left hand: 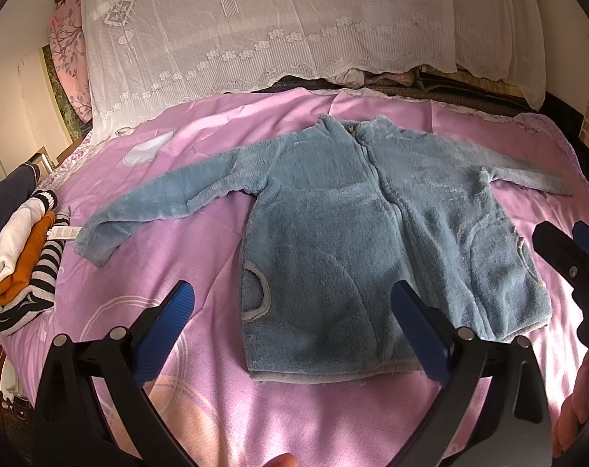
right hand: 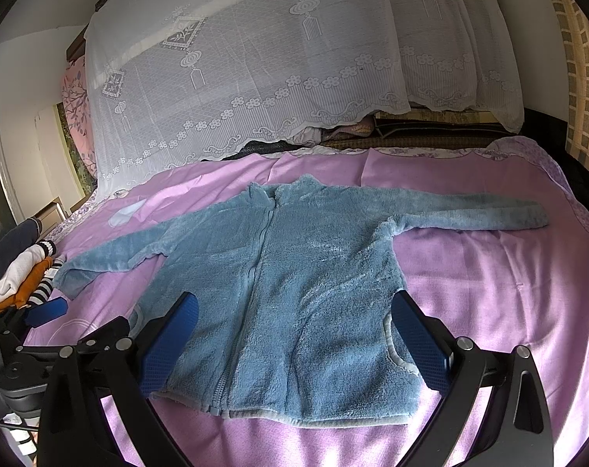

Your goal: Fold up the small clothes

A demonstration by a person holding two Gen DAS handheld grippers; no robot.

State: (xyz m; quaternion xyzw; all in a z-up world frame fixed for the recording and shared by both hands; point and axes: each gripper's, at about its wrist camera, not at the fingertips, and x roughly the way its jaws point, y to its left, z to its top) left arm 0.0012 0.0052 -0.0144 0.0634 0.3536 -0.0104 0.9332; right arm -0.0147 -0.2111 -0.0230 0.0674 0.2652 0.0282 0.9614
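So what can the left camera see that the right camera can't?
Only the left wrist view shows the white tag beside the folded clothes, and the right gripper at its edge. Only the right wrist view shows the jacket's zipper end at the hem, and the left gripper. Both show the blue fleece jacket spread flat on the pink sheet, the lace cover and the folded pile.

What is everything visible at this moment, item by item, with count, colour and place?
fleece jacket: 1, blue, zipped, spread flat with sleeves out on the bed.
bedsheet: 1, pink, under the jacket.
lace cover: 1, white, draped at the far end.
folded clothes pile: 1, white, orange, black-and-white striped, left edge.
left gripper: 1, black with blue pads, open above the hem.
right gripper: 1, same, open above the hem.
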